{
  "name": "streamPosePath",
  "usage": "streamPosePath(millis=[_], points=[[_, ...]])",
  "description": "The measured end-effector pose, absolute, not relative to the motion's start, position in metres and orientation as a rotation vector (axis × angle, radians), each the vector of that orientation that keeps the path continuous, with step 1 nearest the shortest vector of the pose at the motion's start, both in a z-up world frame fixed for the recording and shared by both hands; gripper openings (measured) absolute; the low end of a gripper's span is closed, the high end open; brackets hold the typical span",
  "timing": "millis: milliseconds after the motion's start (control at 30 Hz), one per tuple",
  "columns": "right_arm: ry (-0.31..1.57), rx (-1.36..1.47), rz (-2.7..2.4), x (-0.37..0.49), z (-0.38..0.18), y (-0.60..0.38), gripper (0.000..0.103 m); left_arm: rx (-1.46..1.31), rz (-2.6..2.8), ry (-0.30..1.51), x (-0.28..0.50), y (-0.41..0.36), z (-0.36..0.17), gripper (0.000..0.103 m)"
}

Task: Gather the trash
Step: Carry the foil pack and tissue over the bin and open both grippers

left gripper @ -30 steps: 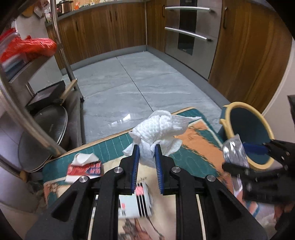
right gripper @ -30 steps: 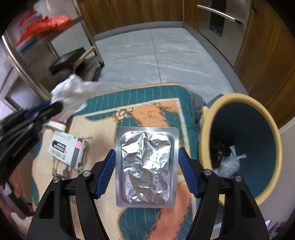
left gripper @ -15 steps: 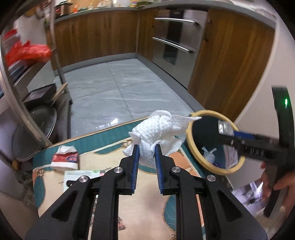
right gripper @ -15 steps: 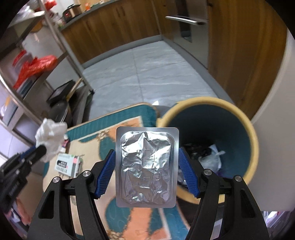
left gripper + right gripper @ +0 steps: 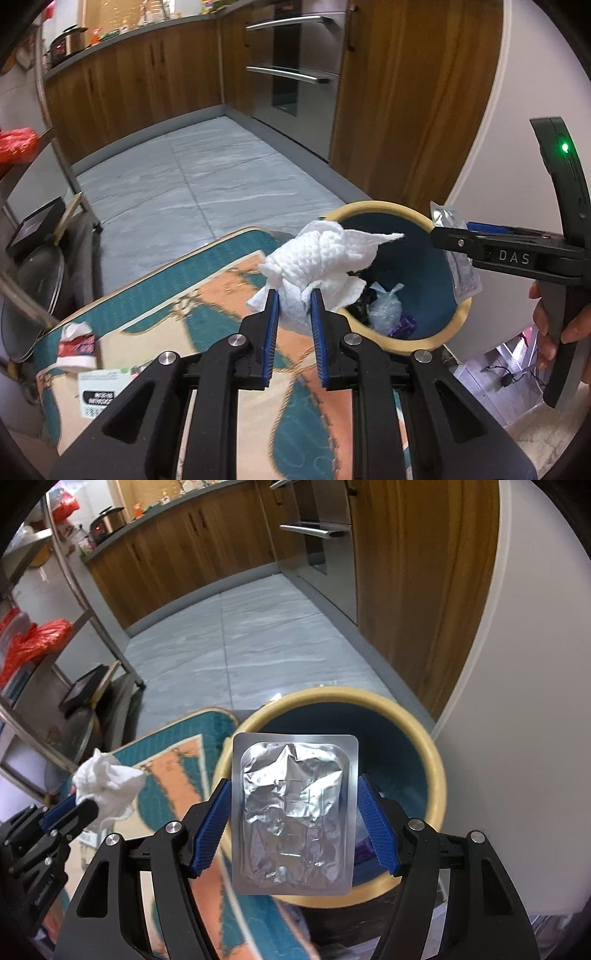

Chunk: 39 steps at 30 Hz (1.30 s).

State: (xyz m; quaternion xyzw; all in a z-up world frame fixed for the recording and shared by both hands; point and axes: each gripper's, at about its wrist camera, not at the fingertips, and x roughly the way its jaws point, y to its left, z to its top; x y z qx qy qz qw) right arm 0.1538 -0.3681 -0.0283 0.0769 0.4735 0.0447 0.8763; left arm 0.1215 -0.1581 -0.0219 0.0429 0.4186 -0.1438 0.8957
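Note:
My left gripper (image 5: 293,299) is shut on a crumpled white paper towel (image 5: 317,254), held just left of the bin's rim. The bin (image 5: 456,317) is round with a cream rim and a teal inside, with bagged rubbish at its bottom. My right gripper (image 5: 293,797) is shut on a silver foil blister pack (image 5: 293,812), which hangs over the bin's mouth (image 5: 436,775). In the left wrist view the right gripper (image 5: 450,236) comes in from the right with the foil pack (image 5: 463,273) edge-on. In the right wrist view the left gripper (image 5: 83,806) and towel (image 5: 107,790) sit at the left.
A patterned teal and orange rug (image 5: 207,295) lies under both grippers. On it lie a red-and-white wrapper (image 5: 75,347) and a white box (image 5: 101,387). A metal rack (image 5: 74,587) with pans stands at the left. Wooden cabinets and an oven (image 5: 295,70) line the grey tiled floor.
Both grippers have swung right towards the bin with their loads. The foil pack, earlier over the rug, is over the bin's mouth; the towel has reached the rim.

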Motion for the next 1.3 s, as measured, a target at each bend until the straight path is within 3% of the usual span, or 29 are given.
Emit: streamPosePath(millis=[1300], points=[[1.071,0.136,-0.007,0.177,-0.080,-0.402,0.070,0.109,-0.398,0.966,0.172,-0.229,-0.096,0.020]])
